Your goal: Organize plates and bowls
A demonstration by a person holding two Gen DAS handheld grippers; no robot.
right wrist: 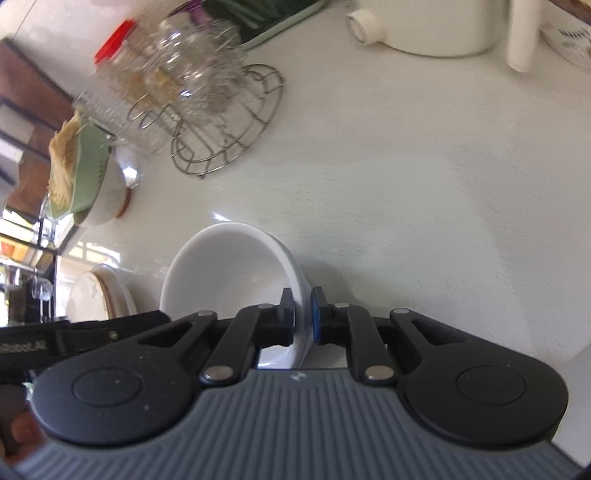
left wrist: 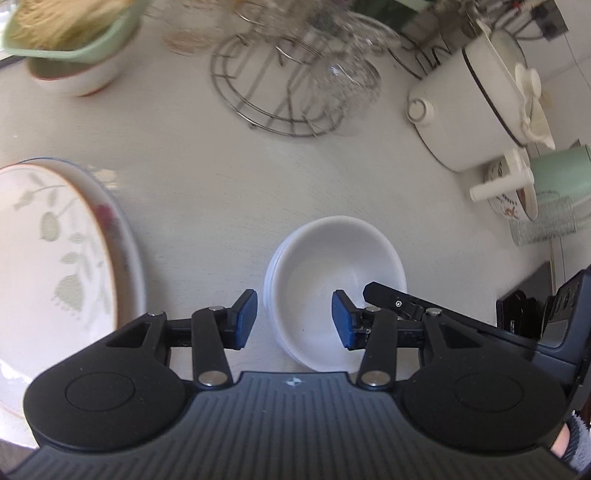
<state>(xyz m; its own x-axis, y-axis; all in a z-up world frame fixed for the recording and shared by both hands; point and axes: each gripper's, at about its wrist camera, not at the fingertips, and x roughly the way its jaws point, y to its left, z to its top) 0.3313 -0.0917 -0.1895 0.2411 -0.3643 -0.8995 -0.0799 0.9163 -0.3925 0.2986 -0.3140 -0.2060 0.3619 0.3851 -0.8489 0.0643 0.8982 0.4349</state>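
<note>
While the pale tabletop carries many kitchen things, the task's things lie near its front edge. At the far left, in the left wrist view, a green square dish with yellowish content sits on a white bowl with a reddish rim. Below it, a large white plate with a pale green leaf pattern lies on top of other plates. In the middle at the back, a round wire rack holds clear glasses, which are blurred. In front of it, a stack of plain white bowls stands on the tabletop. The left gripper is about half open, with its blue pads on both sides of the stack's left rim; the pads do not touch it. The right gripper is closed on the right rim of the white bowls, one finger inside and one outside. At the right, a white pot with a dark-edged lid stands beside a mint green container.
</note>
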